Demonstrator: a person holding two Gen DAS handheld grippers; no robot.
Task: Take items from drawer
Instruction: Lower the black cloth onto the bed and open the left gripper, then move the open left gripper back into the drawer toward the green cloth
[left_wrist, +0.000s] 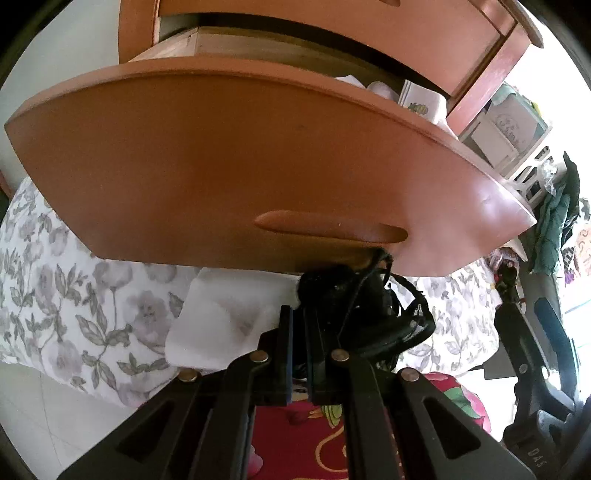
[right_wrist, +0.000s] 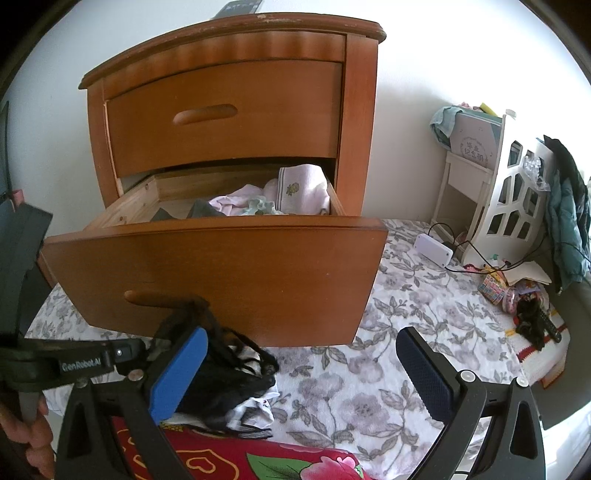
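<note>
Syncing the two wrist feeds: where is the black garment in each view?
Left wrist: black garment lower centre, pinched at the tips of the shut left gripper, just under the open drawer's front.
Right wrist: black garment lower left, on the floral bedspread, behind the right gripper's blue left pad.
Shared landmark: handle slot in the lower drawer front.

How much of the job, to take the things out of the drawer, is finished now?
Done: the lower drawer stands open, and a white garment lies on the floral sheet. In hand: the left claw is shut on a black garment below the drawer front. Left: pink cloths remain inside; the right claw is open and holds nothing.
</note>
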